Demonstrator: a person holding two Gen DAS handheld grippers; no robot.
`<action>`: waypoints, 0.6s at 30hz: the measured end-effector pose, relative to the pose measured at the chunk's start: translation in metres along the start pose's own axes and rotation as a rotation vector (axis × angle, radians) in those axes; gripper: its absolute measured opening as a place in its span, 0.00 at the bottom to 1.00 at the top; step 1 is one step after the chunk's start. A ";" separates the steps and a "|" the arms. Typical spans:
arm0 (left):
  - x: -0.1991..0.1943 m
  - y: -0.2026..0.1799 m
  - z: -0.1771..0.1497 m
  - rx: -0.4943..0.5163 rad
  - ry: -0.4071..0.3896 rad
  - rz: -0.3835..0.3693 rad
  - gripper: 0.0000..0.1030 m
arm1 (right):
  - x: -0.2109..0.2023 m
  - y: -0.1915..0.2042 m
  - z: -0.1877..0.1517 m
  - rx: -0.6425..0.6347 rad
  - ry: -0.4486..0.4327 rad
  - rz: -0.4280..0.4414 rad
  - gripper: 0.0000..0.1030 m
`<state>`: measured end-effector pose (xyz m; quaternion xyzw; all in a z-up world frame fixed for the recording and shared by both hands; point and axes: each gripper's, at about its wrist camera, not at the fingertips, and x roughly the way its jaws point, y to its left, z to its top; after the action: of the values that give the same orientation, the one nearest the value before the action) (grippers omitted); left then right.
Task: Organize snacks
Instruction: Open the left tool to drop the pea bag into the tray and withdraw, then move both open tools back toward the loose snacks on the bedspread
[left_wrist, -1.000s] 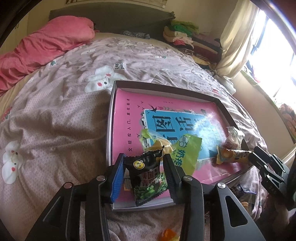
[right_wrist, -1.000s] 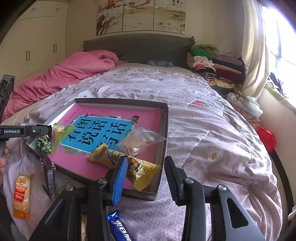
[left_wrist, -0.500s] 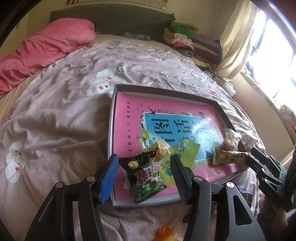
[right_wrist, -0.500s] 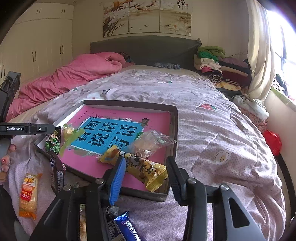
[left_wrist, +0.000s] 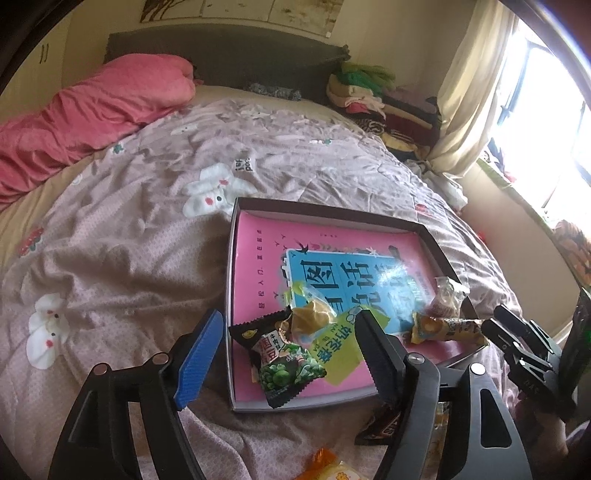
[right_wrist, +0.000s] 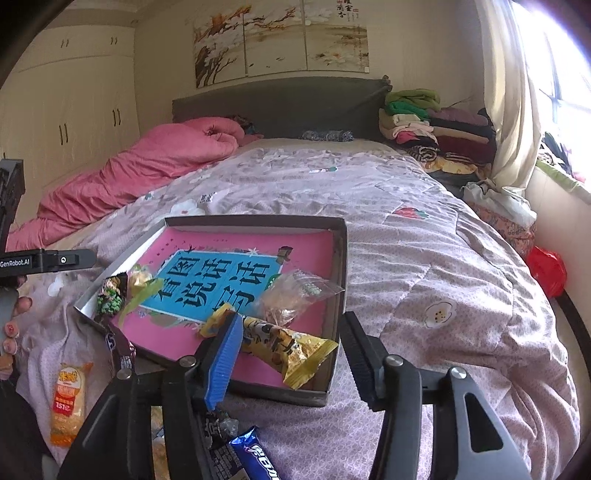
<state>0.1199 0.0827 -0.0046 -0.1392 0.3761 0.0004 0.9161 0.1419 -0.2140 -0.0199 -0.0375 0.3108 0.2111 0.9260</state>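
Right wrist only: blue snack bar (right_wrist: 255, 459).

Open L claw (left_wrist: 288, 354) over pea pkt (left_wrist: 286, 369)

The orange packet (left_wrist: 328, 467) ran off the bottom edge; the blue bar (right_wrist: 255, 459) was cut there too.

pink box (left_wrist: 255, 295), floral lilac quilt (left_wrist: 129, 240)
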 end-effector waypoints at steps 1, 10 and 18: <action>-0.001 0.000 0.000 0.000 0.000 0.002 0.74 | -0.001 -0.001 0.000 0.005 -0.005 0.000 0.54; -0.016 0.003 0.003 0.001 -0.037 0.011 0.75 | -0.010 -0.005 0.004 0.029 -0.050 0.001 0.59; -0.028 0.000 -0.001 0.016 -0.040 0.007 0.76 | -0.018 -0.002 0.005 0.024 -0.074 0.006 0.61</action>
<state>0.0991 0.0850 0.0145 -0.1306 0.3581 0.0032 0.9245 0.1330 -0.2215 -0.0054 -0.0176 0.2791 0.2115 0.9365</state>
